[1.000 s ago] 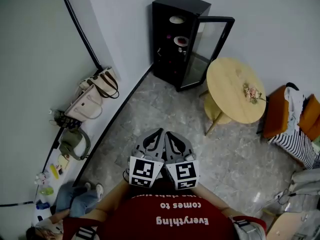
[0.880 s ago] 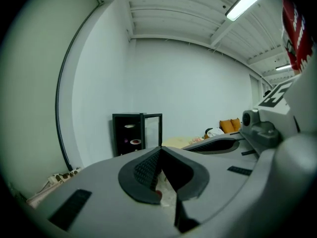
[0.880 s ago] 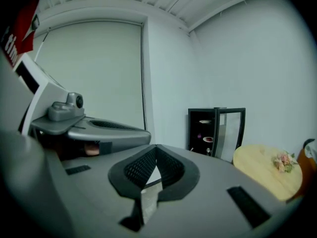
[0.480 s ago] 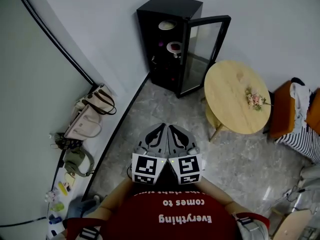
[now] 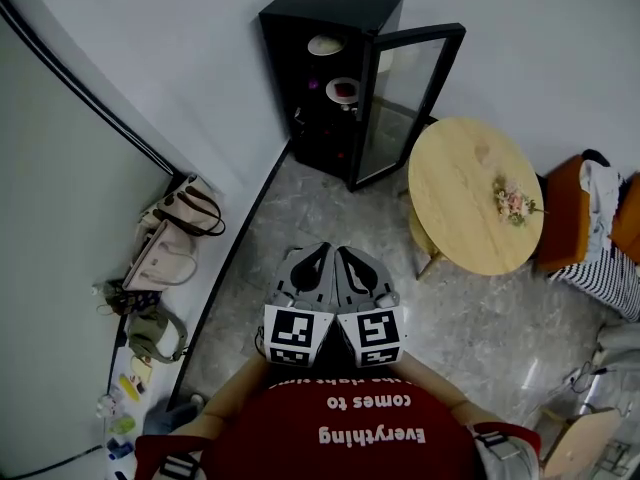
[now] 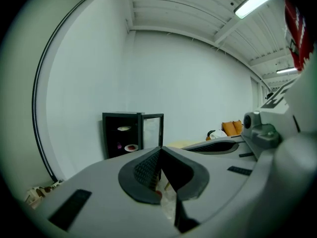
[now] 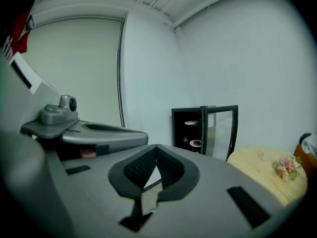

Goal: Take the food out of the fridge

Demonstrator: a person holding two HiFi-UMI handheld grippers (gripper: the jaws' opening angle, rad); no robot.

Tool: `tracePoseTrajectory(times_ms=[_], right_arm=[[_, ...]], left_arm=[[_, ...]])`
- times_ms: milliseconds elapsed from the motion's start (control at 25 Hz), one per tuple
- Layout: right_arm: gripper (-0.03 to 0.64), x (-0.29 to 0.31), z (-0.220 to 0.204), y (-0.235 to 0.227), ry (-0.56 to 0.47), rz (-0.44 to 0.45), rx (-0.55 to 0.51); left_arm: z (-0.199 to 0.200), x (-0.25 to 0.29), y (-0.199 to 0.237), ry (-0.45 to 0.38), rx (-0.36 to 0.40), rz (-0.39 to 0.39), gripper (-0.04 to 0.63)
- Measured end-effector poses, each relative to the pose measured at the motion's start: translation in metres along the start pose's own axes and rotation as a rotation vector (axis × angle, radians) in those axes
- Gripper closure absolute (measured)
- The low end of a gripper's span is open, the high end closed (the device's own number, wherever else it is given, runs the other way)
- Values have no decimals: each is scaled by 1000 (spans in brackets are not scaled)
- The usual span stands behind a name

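Note:
A small black fridge (image 5: 335, 13) stands against the far wall with its glass door (image 5: 400, 93) swung open to the right. Inside, a pale plate (image 5: 326, 44) sits on an upper shelf, and below it a plate with red food (image 5: 343, 89) beside a small purple item (image 5: 312, 84). My left gripper (image 5: 320, 257) and right gripper (image 5: 343, 257) are held side by side at chest height, well short of the fridge, both shut and empty. The fridge (image 6: 121, 133) shows ahead in the left gripper view, and the fridge (image 7: 190, 128) also in the right gripper view.
A round wooden table (image 5: 470, 168) with a small flower bunch (image 5: 515, 203) stands right of the fridge door. Orange seats (image 5: 565, 218) with striped cloth lie further right. Handbags (image 5: 170, 238) line the curved wall base at the left. Grey stone floor leads up to the fridge.
The person has walked toward the fridge: it sits further left in view and the handbags have slid back. Both grippers stay together, shut, in front of the chest.

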State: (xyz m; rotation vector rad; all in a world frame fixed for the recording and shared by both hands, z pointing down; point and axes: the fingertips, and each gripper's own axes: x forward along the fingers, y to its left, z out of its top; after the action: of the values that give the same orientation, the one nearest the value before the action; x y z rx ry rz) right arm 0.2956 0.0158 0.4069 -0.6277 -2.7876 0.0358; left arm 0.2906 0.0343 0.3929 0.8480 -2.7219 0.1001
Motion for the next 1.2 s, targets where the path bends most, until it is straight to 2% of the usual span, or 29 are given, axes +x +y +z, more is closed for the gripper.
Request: tracePoseTrajectory(times_ms=[120,280,480,680,960,1200], right_arm=[[606,32,5,-9,16,-26,-3],[606,79,19,-16,28,-54,-7],[606,146,42,-24,52,-94,-18],[606,211,72,-30,46,-134,-26],[606,299,92,-24,66,-124,-20],[606,355,92,-21,77,-127,-21]], left_arm=[[2,24,23,9,-15,-30,592],[13,56,63,-5,9,-53,592],[28,98,120,6,-42,-85,592],[51,136,178,3,-17,-124,592],[61,172,257,29,-33,-120,592],[64,198,305,39,4,-127,592]])
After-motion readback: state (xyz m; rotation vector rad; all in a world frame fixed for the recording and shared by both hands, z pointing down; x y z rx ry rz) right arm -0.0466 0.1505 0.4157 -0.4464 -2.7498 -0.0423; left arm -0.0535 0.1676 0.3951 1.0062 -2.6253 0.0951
